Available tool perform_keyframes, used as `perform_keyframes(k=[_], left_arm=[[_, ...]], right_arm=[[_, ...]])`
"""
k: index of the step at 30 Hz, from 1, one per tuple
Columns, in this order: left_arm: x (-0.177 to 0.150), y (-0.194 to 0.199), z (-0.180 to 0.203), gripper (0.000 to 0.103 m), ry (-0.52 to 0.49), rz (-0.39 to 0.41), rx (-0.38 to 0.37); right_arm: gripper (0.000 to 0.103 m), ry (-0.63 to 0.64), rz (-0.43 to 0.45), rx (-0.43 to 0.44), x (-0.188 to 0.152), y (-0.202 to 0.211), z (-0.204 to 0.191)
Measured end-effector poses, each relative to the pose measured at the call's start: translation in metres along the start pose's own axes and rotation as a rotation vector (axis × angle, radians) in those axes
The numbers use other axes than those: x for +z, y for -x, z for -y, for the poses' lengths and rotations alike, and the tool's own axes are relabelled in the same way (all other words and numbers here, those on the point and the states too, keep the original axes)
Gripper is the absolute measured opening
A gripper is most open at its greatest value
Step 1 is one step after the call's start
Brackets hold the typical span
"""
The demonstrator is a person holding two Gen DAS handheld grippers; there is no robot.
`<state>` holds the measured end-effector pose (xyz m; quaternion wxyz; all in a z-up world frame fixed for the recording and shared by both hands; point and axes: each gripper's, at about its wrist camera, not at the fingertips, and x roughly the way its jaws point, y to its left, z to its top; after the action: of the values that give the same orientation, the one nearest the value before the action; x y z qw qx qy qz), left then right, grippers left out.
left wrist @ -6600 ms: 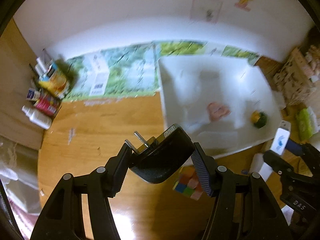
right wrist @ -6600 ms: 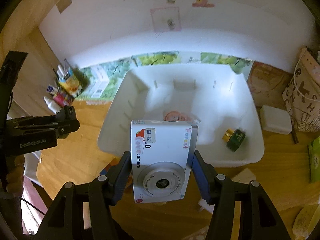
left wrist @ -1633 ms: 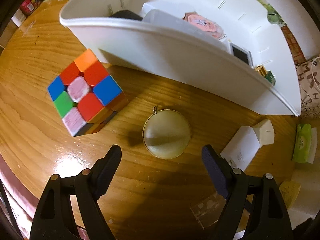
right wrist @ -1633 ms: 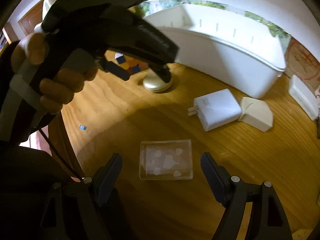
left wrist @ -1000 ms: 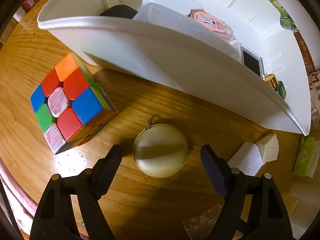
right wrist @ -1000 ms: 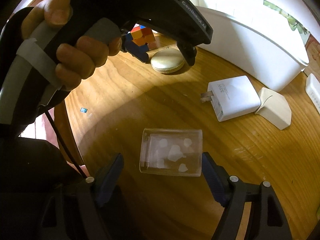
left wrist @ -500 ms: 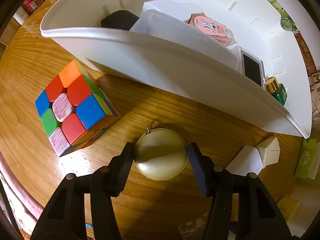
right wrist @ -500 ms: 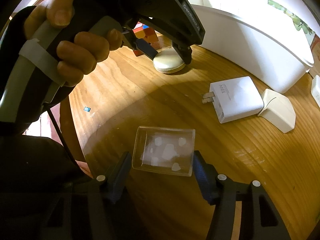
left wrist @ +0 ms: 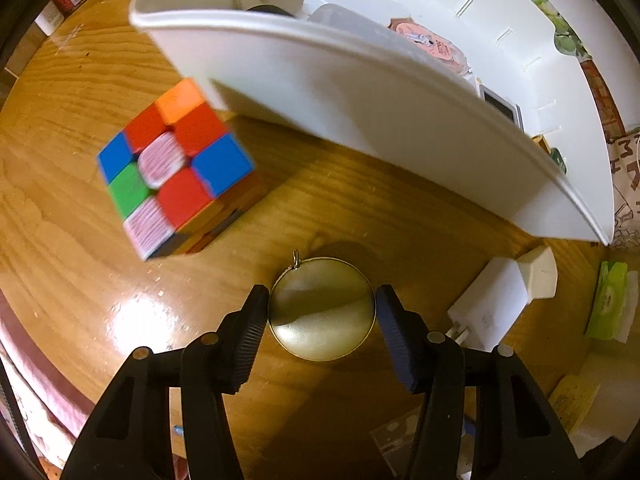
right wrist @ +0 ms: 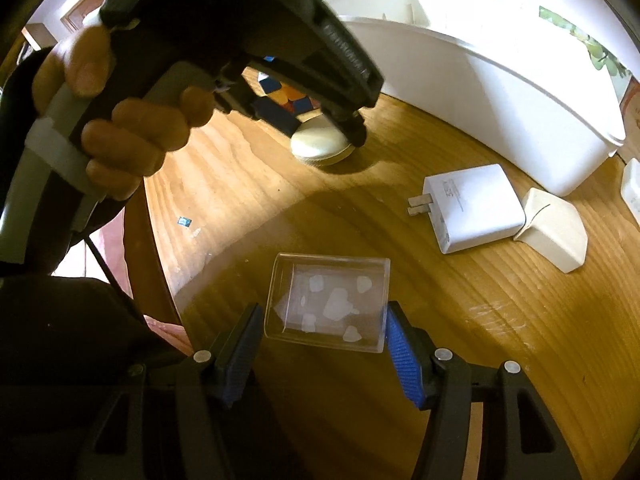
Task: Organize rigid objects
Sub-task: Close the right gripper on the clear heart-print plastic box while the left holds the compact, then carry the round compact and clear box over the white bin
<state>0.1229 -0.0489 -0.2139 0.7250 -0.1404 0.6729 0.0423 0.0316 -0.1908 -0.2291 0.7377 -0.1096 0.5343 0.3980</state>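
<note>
While both claws point down at the wooden surface [left wrist: 72, 240], each one brackets a different loose item, which suggests that two pickups are being made at once. The left claw [left wrist: 322, 322] comes from straight above and has its ribbed pads closed against opposite edges of the round gold compact [left wrist: 322, 308]; a flat disc offers only its rim to squeeze, so the grip sits across its widest part, with the small ring at its top edge left free. From the right wrist view the compact [right wrist: 320, 142] lies low on the surface beneath the left claw, and whether it has lifted clear cannot be told. The right claw [right wrist: 324, 334] leans in at a slant and pinches the clear plastic box [right wrist: 328, 304] by its two short sides, its blue pads flat against the walls. The near end of the box looks slightly raised. The white bin [left wrist: 360, 92] stands just behind the compact and already holds several items, so it is probably the destination for both. The colour cube [left wrist: 176, 168] beside the bin, the white charger [right wrist: 472, 206] and the white wedge-shaped piece [right wrist: 554, 232] touching it lie loose on the surface, apparently not yet sorted.
</note>
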Motion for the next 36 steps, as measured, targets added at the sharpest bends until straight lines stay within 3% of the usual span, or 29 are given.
perform_keyframes(k=[21, 28, 36], left_arm=[[-0.04, 0.067, -0.05, 0.059, 0.014, 0.043, 0.09], [-0.027, 0.103, -0.054, 0.059, 0.01, 0.093, 0.123], [-0.012, 0.136, -0.04, 0.059, -0.064, 0.182, 0.162]], right_arm=[[0.061, -0.003, 0.111, -0.011, 0.022, 0.016, -0.028], [0.061, 0.008, 0.191, -0.018, 0.041, 0.022, -0.035], [0.061, -0.014, 0.306, -0.039, 0.065, 0.037, -0.028]])
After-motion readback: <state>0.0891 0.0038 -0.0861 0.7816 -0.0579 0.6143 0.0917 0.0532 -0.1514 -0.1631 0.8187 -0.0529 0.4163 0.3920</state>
